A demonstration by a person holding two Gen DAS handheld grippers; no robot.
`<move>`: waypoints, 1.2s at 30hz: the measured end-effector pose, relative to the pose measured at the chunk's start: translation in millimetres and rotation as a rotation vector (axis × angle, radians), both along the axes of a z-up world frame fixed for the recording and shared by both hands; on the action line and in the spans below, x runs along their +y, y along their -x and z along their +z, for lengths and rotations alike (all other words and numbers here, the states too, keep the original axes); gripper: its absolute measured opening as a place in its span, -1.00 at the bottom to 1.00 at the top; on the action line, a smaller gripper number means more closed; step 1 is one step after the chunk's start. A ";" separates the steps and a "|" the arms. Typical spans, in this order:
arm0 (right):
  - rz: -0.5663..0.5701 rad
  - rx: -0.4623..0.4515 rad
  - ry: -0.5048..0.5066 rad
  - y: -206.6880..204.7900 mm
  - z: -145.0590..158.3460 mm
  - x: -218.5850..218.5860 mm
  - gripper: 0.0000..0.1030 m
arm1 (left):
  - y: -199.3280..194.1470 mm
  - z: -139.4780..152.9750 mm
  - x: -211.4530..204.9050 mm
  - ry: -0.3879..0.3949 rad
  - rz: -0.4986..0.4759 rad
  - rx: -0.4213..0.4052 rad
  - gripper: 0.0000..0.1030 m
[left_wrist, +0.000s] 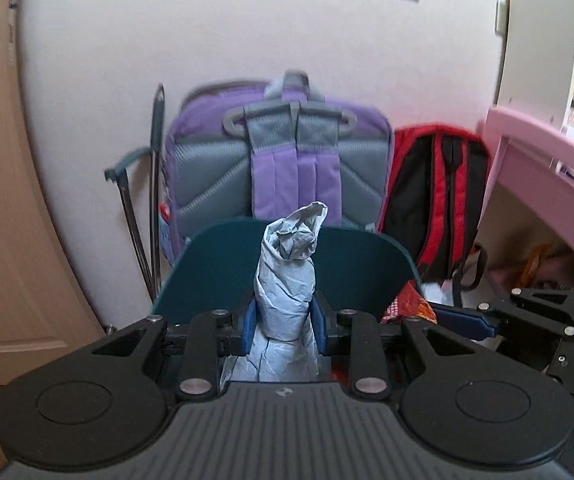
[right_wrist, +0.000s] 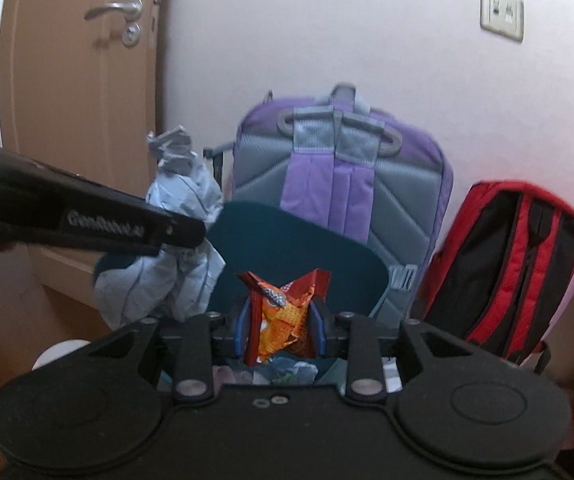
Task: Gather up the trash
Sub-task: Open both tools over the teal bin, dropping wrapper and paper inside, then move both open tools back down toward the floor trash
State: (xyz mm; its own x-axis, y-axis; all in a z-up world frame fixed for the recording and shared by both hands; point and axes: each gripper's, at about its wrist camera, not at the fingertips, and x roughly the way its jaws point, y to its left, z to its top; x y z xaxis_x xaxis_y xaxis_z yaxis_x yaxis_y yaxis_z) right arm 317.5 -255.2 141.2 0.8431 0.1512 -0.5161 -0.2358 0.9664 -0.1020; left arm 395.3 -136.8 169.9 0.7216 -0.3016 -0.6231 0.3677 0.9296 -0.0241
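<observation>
Left gripper (left_wrist: 283, 320): you clamp the paper (left_wrist: 287, 280), upright | right gripper (right_wrist: 279, 328): you clamp the wrapper (right_wrist: 283, 312) | bin (right_wrist: 327, 248): dark teal, just ahead and below both loads | right sits nearer its mouth | next: lower, release.

Left tongs (left_wrist: 283, 330): matte black body with a ribbed grey top plate, two round black discs at its sides, silver pivot screws on angular black linkage arms, and blue pads (left_wrist: 249, 326) lining the fingers. Right tongs (right_wrist: 281, 330): the same black build, smooth top plate, silver screws, blue-edged fingers. The left unit's black side casing bears pale lettering.
</observation>
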 end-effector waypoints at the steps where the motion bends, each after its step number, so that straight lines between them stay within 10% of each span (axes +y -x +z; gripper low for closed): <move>1: -0.004 0.014 -0.003 -4.5 -3.6 -1.2 -0.41 | -3.1 -5.4 -1.7 -0.004 -0.002 0.012 -0.46; 16: 0.004 0.076 -0.019 -21.6 -19.7 -10.1 -0.07 | -32.8 -55.9 -14.6 -0.062 0.007 0.143 -0.21; 20: -0.003 0.064 -0.020 -17.7 -15.0 -12.6 -0.05 | -28.9 -51.5 -7.3 -0.059 0.034 0.116 0.24; 36: 0.017 0.017 -0.046 43.2 21.9 -11.8 0.06 | 34.8 -4.9 27.4 0.001 0.047 0.071 0.58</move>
